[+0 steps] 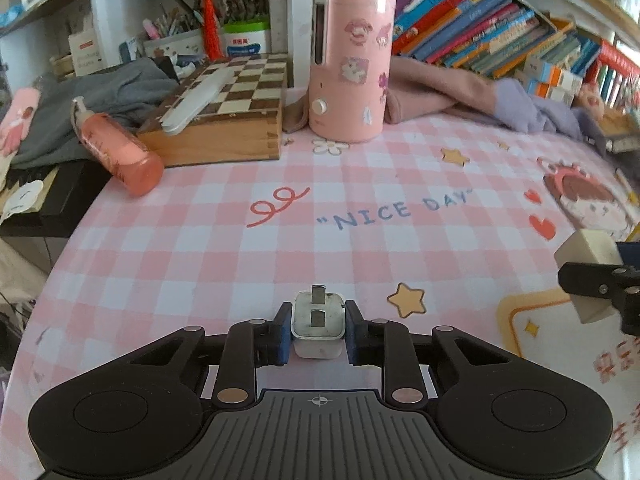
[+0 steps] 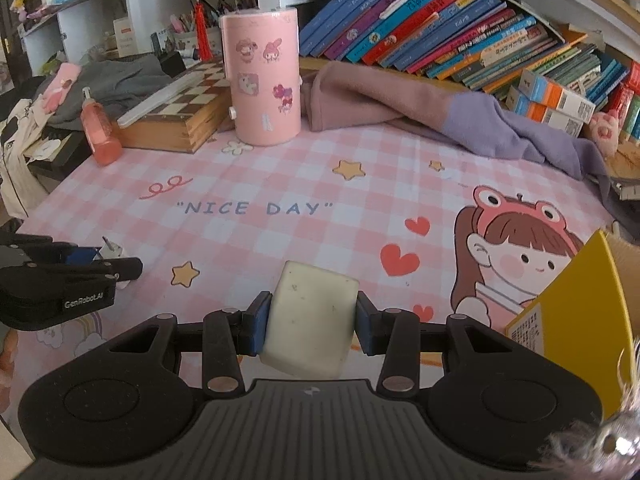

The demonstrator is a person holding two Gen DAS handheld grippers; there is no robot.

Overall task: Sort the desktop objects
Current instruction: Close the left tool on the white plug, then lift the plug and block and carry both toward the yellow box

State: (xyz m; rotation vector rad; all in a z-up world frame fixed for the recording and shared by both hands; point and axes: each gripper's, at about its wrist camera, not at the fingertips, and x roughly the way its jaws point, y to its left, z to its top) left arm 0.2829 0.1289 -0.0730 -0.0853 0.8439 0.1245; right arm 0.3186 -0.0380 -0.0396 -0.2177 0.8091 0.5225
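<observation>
Gripping two small desktop things over the pink checked mat [image 1: 224,248], one in each gripper.

A white plug adapter [image 1: 318,322], prongs up, is pinched between the blue pads [image 1: 280,336] of the left gripper [image 1: 318,330], whose jaws are drawn in narrow against its sides, low over the near part of the mat. A cream eraser block [image 2: 310,320] is clamped in the right gripper [image 2: 310,322], jaws closed on its two sides, to the right of the adapter. Farther off, a pink stickered canister [image 2: 262,76], a wooden chessboard box [image 1: 224,120] and a tilted orange bottle [image 1: 120,152] are seen.
</observation>
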